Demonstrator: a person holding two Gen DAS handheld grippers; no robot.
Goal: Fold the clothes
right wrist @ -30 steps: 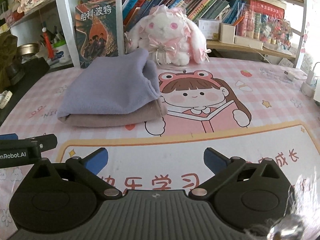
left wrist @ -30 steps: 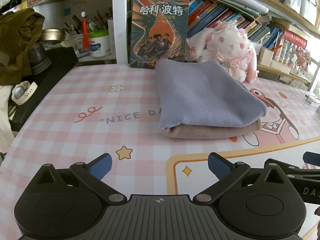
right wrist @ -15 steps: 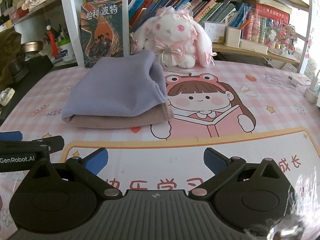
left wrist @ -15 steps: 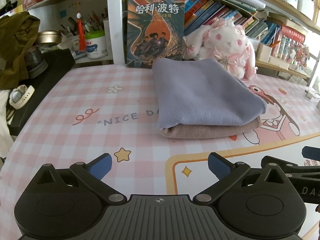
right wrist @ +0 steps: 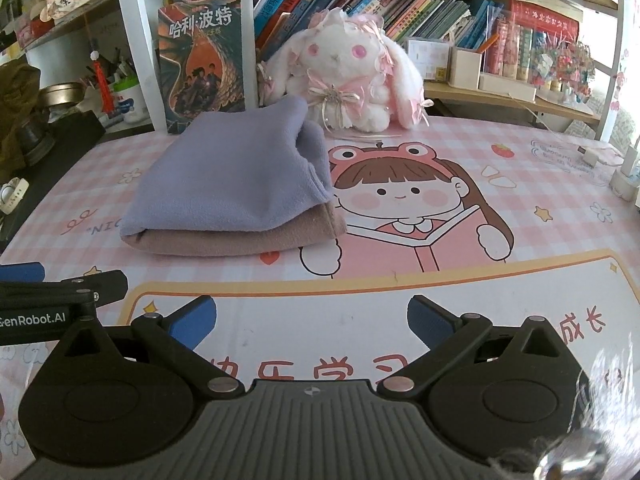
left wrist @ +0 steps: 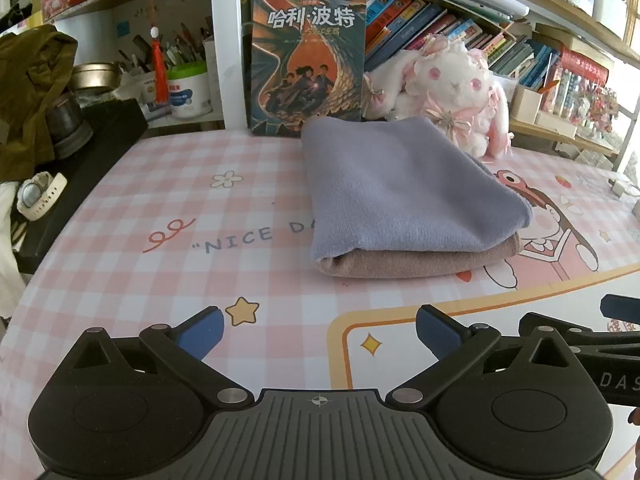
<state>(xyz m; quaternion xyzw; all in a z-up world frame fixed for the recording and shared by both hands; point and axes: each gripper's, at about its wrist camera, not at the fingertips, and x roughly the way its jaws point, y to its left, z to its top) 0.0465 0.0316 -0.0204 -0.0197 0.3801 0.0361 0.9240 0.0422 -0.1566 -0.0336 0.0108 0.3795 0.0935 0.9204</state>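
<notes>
Two folded garments lie stacked on the worktop (left wrist: pixel 168 208): a lavender cloth (left wrist: pixel 404 192) on top of a tan cloth (left wrist: pixel 420 262), the pair squared up and resting toward the far side, just in front of an upright book (left wrist: pixel 308 60) and a plush rabbit (left wrist: pixel 452 92).

Left claw (left wrist: pixel 318 332): jaws spread wide, nothing between them, held low over the near edge of the worktop. The stack lies ahead of it and slightly to the right, well apart from the fingertips.

Right claw (right wrist: pixel 312 322): jaws likewise spread and empty. From this side the lavender cloth (right wrist: pixel 232 184) and tan cloth (right wrist: pixel 240 238) lie ahead and to the left, also well apart. The left claw's body shows at the left edge of the right wrist view, so the two claws sit side by side.

Governing relation: the stack's long axis runs near-to-far, angled a little leftward toward the far end; its rounded folded edges face the near side. The left claw appears the nearer and the more squarely lined up with the near folded edge.

Judgement: both pieces look fully folded and stacked; no unfolded garment is visible in either view. The task appears at or near completion. Any further move toward the stack would call for a forward reach, rightward for the left claw and leftward for the right.
</notes>
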